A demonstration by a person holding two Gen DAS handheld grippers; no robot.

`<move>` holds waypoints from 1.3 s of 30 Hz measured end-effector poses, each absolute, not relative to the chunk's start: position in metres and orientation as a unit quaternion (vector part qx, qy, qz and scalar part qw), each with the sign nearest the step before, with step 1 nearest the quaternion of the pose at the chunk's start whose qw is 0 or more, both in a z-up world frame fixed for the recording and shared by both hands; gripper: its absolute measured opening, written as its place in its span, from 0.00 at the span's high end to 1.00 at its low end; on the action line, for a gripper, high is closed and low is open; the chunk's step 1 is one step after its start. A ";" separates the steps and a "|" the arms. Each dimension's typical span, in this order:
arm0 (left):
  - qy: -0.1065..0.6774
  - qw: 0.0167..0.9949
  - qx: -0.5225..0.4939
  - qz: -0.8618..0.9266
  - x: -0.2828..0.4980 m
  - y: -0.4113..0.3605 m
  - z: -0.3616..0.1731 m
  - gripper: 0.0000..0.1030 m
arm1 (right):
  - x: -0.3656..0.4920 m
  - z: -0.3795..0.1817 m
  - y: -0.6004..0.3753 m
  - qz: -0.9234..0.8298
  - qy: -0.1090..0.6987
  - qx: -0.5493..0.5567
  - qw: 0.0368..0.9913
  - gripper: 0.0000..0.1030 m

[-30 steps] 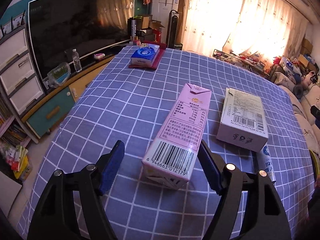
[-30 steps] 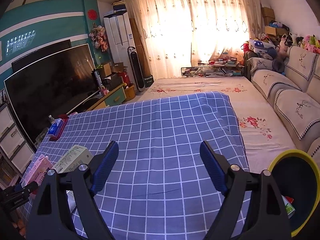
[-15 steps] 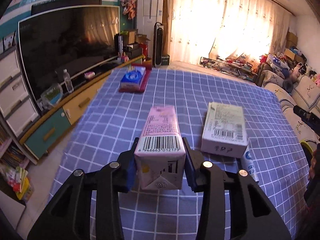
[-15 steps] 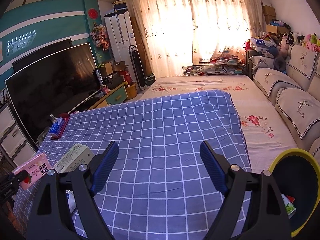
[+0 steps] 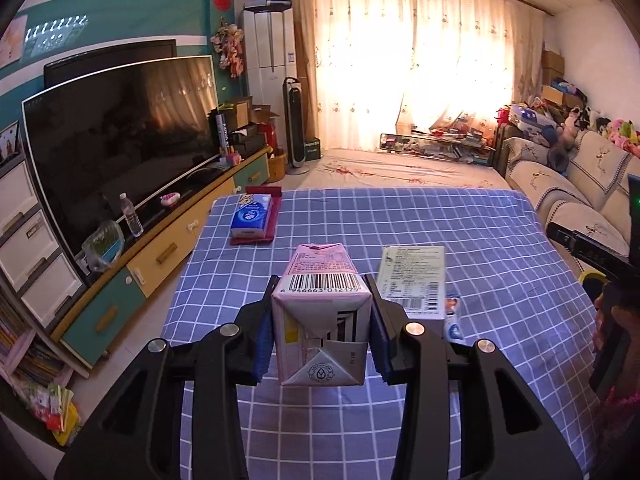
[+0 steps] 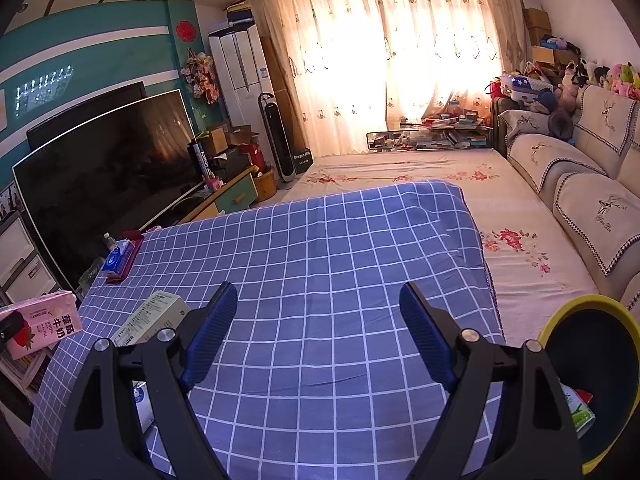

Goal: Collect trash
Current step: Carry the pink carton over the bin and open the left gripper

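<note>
blue checked table (image 5: 400, 220) carries a white box (image 5: 414, 276), tissue pack (image 5: 251, 216) on a red tray (image 5: 260, 236).

Both wrist views look obliquely down across the checked tablecloth (image 5: 440, 232) toward the curtains (image 6: 400, 60).

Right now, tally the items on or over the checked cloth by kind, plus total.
Pink milk carton, clamped in the left hand-held gripper: 1
White box: 1
White tube or small pack, partly hidden beside the box: 1
Blue tissue pack: 1
Red tray under the tissue pack: 1
Total: 5
</note>
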State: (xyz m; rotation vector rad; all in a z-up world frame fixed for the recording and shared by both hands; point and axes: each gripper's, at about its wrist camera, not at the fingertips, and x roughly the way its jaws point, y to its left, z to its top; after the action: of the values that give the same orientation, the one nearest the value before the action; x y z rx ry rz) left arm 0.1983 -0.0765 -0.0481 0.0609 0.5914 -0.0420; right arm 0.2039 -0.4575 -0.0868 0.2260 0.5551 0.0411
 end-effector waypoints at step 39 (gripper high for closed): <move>0.374 0.810 0.136 -0.432 0.236 -0.583 -0.116 0.59 | -0.051 -0.108 -0.738 -0.309 0.203 0.234 0.899 0.22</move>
State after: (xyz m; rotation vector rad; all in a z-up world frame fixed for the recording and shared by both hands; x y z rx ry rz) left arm 0.2360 -0.5825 -0.1158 0.2897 0.7986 -0.9225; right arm -0.0511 -0.7384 -0.1082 0.4852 0.4199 -0.6405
